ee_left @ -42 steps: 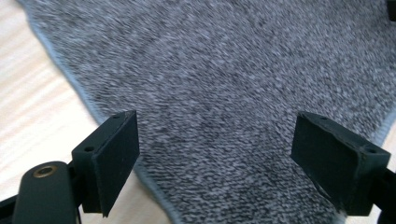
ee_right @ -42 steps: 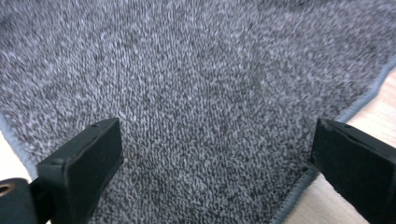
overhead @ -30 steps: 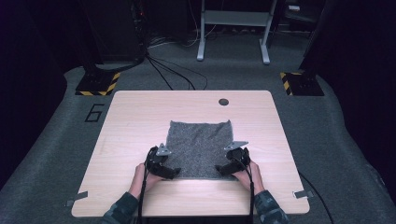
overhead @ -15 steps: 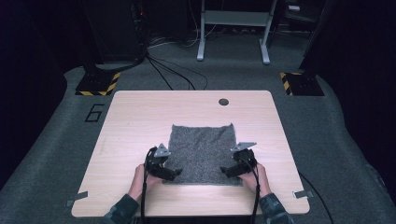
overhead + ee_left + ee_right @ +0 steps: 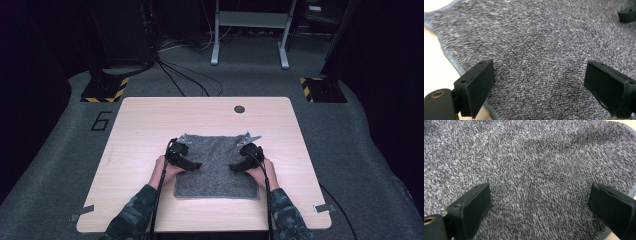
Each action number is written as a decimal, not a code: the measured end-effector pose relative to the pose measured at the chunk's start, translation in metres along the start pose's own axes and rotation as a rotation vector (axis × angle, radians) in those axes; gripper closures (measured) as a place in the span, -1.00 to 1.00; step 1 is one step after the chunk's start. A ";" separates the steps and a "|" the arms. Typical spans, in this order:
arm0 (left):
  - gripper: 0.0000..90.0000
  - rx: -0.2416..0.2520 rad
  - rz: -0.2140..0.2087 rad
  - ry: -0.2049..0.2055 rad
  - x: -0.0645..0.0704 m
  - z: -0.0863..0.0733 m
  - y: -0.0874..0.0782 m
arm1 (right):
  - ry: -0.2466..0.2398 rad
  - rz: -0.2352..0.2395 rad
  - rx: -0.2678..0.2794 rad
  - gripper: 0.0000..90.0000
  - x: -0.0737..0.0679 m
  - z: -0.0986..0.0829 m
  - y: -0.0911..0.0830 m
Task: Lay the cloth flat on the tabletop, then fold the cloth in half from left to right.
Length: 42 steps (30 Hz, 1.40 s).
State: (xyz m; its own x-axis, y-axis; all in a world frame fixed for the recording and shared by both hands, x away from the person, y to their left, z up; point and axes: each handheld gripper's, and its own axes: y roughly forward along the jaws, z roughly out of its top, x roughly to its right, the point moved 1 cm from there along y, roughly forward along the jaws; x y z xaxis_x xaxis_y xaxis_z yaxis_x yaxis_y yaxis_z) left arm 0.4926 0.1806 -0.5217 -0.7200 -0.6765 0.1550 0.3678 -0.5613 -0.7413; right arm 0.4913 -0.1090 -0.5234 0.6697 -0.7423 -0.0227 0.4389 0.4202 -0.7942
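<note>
In the high view, a grey towel lies flat on the wooden table, and both grippers sit over it. The left gripper hangs above the towel's left part, its tips pointing inward toward the right gripper, which hangs above the right part and points back at it. The middle of the towel lies between the two tools.

In the left gripper view, the jaws stand wide apart with nothing between them, and the towel spreads beneath and ahead of them. Its hemmed edge runs just beside the left jaw, with bare table beyond.

In the right gripper view, the jaws are likewise spread wide and empty, with the towel beneath and ahead; its hem passes near the right jaw.
</note>
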 end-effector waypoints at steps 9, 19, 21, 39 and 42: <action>-0.81 0.009 0.038 -0.008 0.009 -0.005 -0.001 | -0.008 -0.020 -0.008 -0.92 0.009 -0.010 -0.007; -0.88 0.100 0.050 -0.036 0.000 0.000 -0.024 | 0.019 0.004 0.053 -0.93 0.008 -0.010 -0.027; -0.88 0.109 0.065 -0.047 -0.006 0.002 -0.029 | 0.026 0.002 0.091 -0.92 0.000 -0.007 -0.035; -0.83 0.148 0.118 -0.128 -0.045 0.010 -0.035 | -0.153 0.135 0.142 -0.89 -0.115 0.013 -0.029; -0.82 0.142 0.121 -0.141 -0.052 0.012 -0.031 | -0.179 0.159 0.124 -0.87 -0.136 0.015 -0.024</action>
State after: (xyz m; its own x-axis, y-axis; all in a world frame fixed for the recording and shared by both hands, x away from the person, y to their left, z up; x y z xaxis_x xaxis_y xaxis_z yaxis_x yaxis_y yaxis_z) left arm 0.5263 0.2274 -0.4988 -0.5804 -0.7969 0.1677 0.5325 -0.5271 -0.6622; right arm 0.3988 -0.0101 -0.4925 0.8268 -0.5620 -0.0248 0.3819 0.5931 -0.7088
